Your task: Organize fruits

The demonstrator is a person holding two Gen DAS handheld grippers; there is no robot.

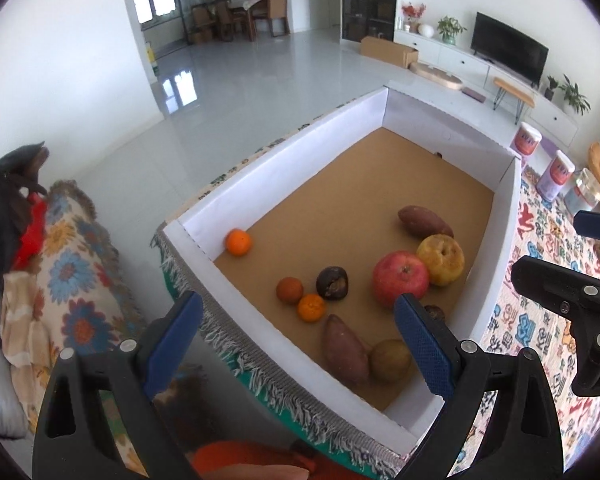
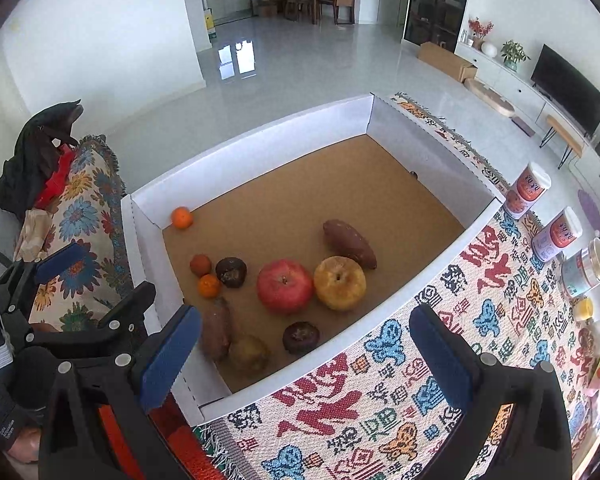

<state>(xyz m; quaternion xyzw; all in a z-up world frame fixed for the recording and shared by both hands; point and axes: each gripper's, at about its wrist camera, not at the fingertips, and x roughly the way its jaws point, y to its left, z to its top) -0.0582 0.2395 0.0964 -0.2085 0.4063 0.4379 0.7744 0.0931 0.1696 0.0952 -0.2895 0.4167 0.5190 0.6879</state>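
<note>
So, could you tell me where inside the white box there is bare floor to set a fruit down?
The far half of the box is bare cardboard, from beyond the upper sweet potato to the far wall. A smaller patch lies between the lone tangerine and the red apple. The near end around the yellow apple is crowded.

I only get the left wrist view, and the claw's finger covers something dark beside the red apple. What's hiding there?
Observer: A second dark, wrinkled round fruit. It lies apart from the red apple, nearer the cloth-side wall of the box.
Operator: And the other claw, is it carrying anything? I only see its edge.
Observer: No. The right claw is open and empty, one finger over the box corner, the other over the patterned cloth.
</note>
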